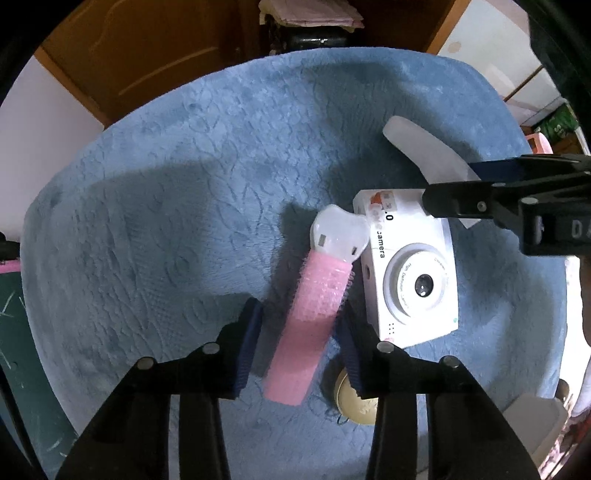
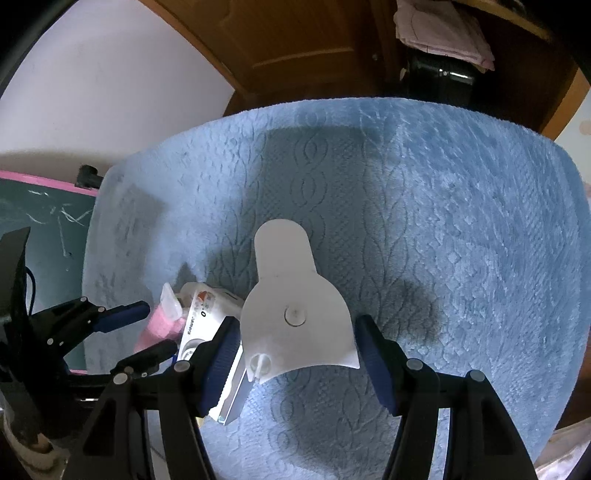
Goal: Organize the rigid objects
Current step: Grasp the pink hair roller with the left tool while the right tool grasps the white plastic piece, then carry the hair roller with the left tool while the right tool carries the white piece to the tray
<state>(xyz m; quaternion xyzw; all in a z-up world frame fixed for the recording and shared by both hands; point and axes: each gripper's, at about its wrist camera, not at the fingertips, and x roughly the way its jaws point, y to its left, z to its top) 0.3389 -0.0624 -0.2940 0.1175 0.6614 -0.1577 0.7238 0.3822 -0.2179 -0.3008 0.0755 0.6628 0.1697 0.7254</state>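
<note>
A pink hair roller (image 1: 299,325) with a clear white clip end lies on the blue blanket (image 1: 166,221). My left gripper (image 1: 297,314) points down over it with a finger on each side. A gap shows beside the left pad, so the jaws are open. The same roller (image 2: 159,325) peeks out beside the left gripper (image 2: 147,328) in the right wrist view. A white toy camera (image 1: 410,273) lies just right of the roller. My right gripper (image 2: 295,321) is shut on a flat white fan-shaped plastic piece (image 2: 291,295), which overlaps the camera's (image 2: 195,321) corner.
A round gold disc (image 1: 354,402) lies partly under my left gripper's right finger. A pink-framed chalkboard (image 2: 37,221) stands past the blanket's left edge. Behind are a wooden door (image 2: 295,44) and folded pink cloth (image 2: 443,33). Bare blanket (image 2: 461,221) stretches to the right.
</note>
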